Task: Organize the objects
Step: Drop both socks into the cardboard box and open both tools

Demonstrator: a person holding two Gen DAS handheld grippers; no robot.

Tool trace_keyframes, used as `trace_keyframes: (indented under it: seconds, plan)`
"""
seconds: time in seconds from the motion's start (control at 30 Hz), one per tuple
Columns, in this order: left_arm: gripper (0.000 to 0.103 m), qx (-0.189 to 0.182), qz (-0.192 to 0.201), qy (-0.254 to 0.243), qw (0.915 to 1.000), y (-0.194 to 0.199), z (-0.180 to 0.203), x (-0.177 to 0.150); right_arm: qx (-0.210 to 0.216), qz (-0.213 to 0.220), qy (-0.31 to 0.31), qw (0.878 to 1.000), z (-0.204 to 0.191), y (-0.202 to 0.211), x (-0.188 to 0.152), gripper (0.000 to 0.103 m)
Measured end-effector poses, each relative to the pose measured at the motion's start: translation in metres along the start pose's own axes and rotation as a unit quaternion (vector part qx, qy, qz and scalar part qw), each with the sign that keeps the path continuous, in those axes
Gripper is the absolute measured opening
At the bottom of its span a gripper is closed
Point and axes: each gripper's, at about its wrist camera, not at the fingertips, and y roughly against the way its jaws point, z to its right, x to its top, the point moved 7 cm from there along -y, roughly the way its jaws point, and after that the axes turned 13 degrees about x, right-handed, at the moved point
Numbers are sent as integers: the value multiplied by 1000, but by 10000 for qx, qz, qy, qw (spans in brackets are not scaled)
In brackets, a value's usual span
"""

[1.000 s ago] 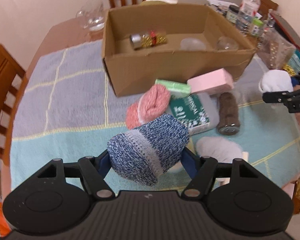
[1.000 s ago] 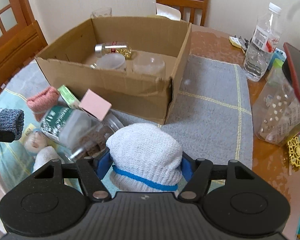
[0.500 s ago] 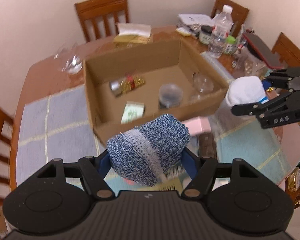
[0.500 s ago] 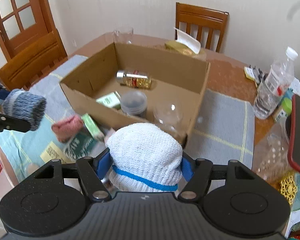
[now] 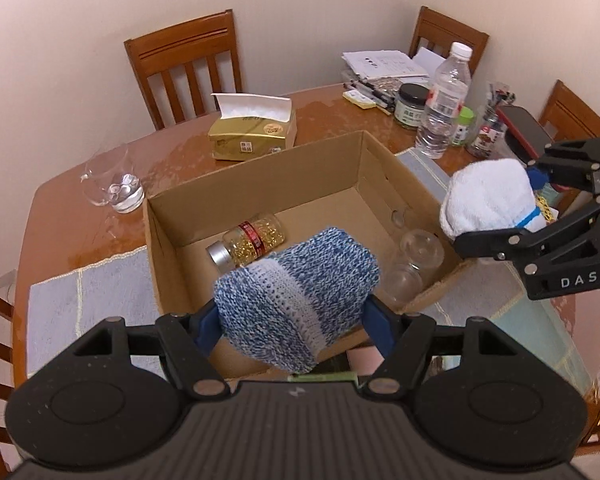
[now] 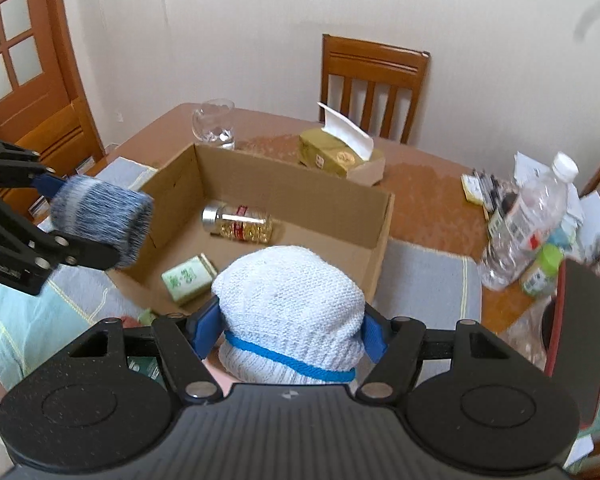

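A rolled blue knit sock (image 5: 300,280) sits between the pads of my left gripper (image 5: 294,320), whose jaws are opening slightly while the pads still press on it. It hangs over the near wall of the open cardboard box (image 5: 260,176). My right gripper (image 6: 290,332) is shut on a rolled white sock with a blue stripe (image 6: 288,296), above the box's other near corner. Inside the box lie a bottle of gold capsules (image 5: 248,242), clear plastic cups (image 5: 420,246) and a green packet (image 6: 188,278). Each wrist view shows the other gripper (image 6: 84,220) (image 5: 498,208).
Behind the box are a gold tissue box (image 5: 252,132), a glass (image 5: 112,184), a water bottle (image 5: 444,100), jars and papers. Wooden chairs (image 5: 188,72) ring the table. A red-lidded container (image 6: 572,320) stands at the right.
Both grippers have risen and moved toward the box with their socks. The loose items on the mat have dropped out of sight below, and the box interior now lies open beneath the socks.
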Motion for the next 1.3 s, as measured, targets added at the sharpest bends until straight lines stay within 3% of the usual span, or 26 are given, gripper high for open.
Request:
trace_keyframes:
  seconds: [0.13, 0.97, 1.03, 1.1, 1.17, 1.3]
  plan:
    - [95, 67, -85, 167, 9998, -9, 2, -3, 58, -56, 119, 9999, 8, -9, 11, 73]
    - [98, 803, -339, 1019, 9910, 14, -15, -70, 269, -347, 430, 9981, 20, -68, 51, 74]
    - [98, 826, -382, 1128, 9894, 15, -19, -76, 227, -335, 388, 9984, 22, -73, 54, 76]
    - [98, 895, -416, 1202, 9878, 15, -23, -81, 149, -322, 338, 9988, 24, -76, 56, 94]
    - [98, 943, -442, 1262, 9865, 15, -26, -85, 61, -271, 311, 9991, 25, -77, 58, 103]
    - [98, 969, -506, 1398, 9841, 13, -31, -94, -23, -235, 404, 9989, 22, -74, 60, 103]
